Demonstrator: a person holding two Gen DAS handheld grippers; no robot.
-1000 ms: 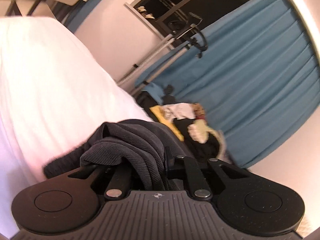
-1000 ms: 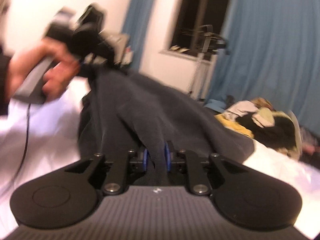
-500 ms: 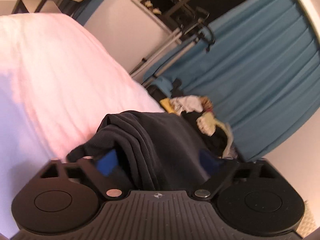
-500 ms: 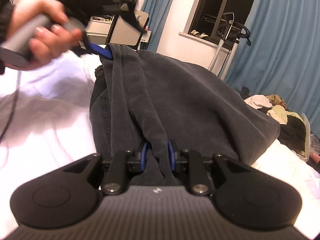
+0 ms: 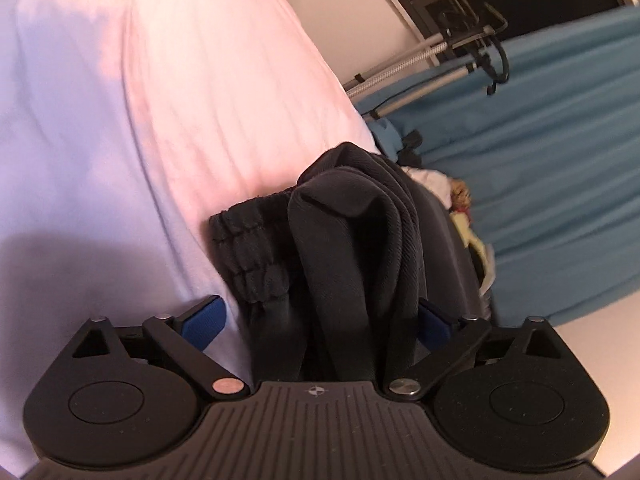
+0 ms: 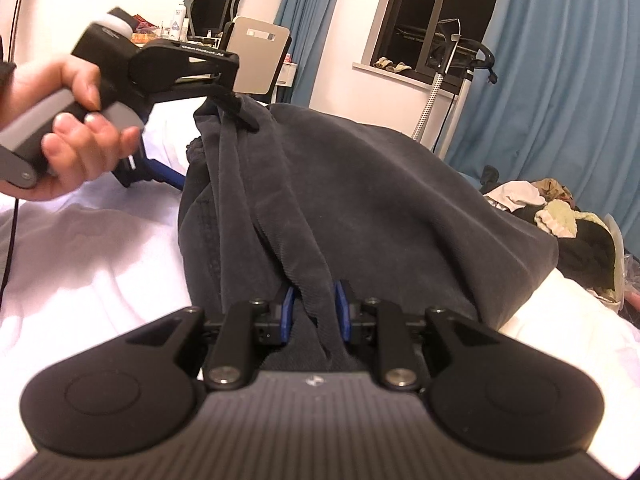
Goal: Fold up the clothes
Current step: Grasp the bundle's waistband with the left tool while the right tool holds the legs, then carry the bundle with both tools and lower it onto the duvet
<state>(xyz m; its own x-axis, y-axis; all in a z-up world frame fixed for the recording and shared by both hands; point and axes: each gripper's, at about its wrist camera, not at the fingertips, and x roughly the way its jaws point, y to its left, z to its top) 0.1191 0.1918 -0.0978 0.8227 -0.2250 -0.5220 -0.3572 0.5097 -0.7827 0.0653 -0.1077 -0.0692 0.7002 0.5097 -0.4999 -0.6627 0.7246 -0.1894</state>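
Note:
A dark grey garment [image 6: 380, 200] lies spread over the white bed [image 6: 100, 260]. My right gripper [image 6: 314, 312] is shut on a fold at its near edge, the blue pads pinching the cloth. In the left wrist view the garment's bunched far end [image 5: 344, 216] with its ribbed waistband [image 5: 248, 248] lies between the jaws of my left gripper [image 5: 320, 320]. Those jaws are opening, and the blue pads stand wide apart, clear of the cloth. The right wrist view shows a hand [image 6: 60, 120] holding the left gripper [image 6: 208, 144] at the garment's far end.
A pile of mixed clothes [image 6: 552, 208] sits past the bed's right edge. Behind it hang blue curtains [image 6: 560, 80], and a steamer stand [image 6: 436, 92] is by the dark window. A mirror [image 6: 218, 4] and a chair back [image 6: 260, 60] stand at the far wall.
My left gripper went from shut on the bunched cloth to wide open, letting it go, and sank toward the bed. The right gripper kept its hold on the fold.

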